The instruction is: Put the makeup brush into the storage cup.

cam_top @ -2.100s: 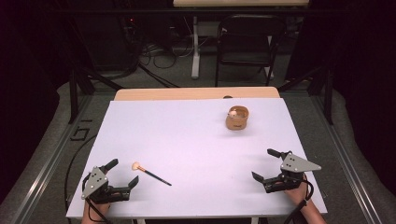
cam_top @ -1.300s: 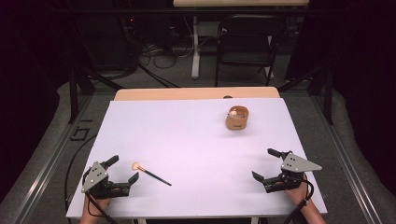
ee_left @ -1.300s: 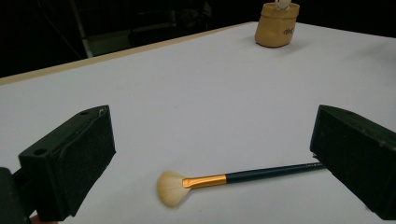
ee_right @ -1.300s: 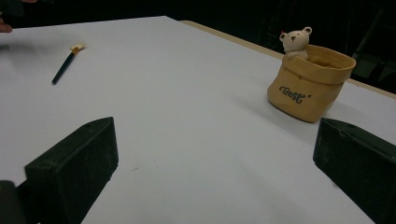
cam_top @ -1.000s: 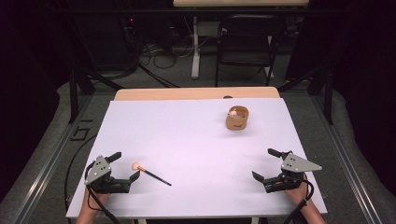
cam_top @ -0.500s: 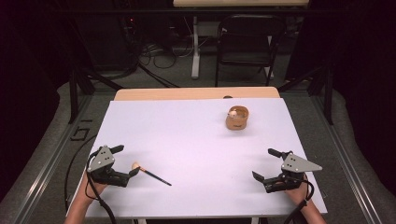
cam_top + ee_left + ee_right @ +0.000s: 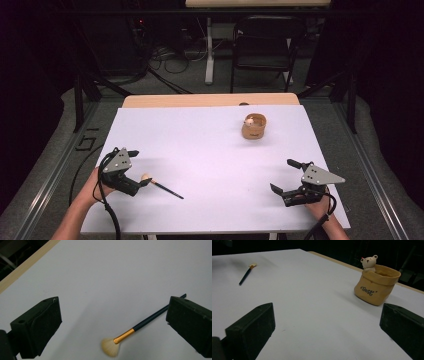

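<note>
A fan brush (image 7: pixel 165 189) with pale bristles, a gold ferrule and a dark handle lies flat on the white table (image 7: pixel 200 145), front left. My left gripper (image 7: pixel 140 169) hovers open over its bristle end. In the left gripper view the brush (image 7: pixel 140 326) lies between the spread jaws of my left gripper (image 7: pixel 113 315), untouched. My right gripper (image 7: pixel 281 175) rests open at the front right with nothing in it. A tan bag-shaped pot (image 7: pixel 253 127) with a small bear figure on its rim stands at the back right. The right gripper (image 7: pixel 327 322) view shows that pot (image 7: pixel 375 285) ahead to the right, and the brush (image 7: pixel 247 273) far off.
A wooden strip (image 7: pixel 210 100) borders the table's far edge. Behind it stand a dark chair (image 7: pixel 265 45) and floor cables. Cables trail from both grippers off the front edge.
My left gripper has moved forward and to the right from the front left corner, ending over the brush's bristle end. The right gripper, brush and pot have stayed put.
</note>
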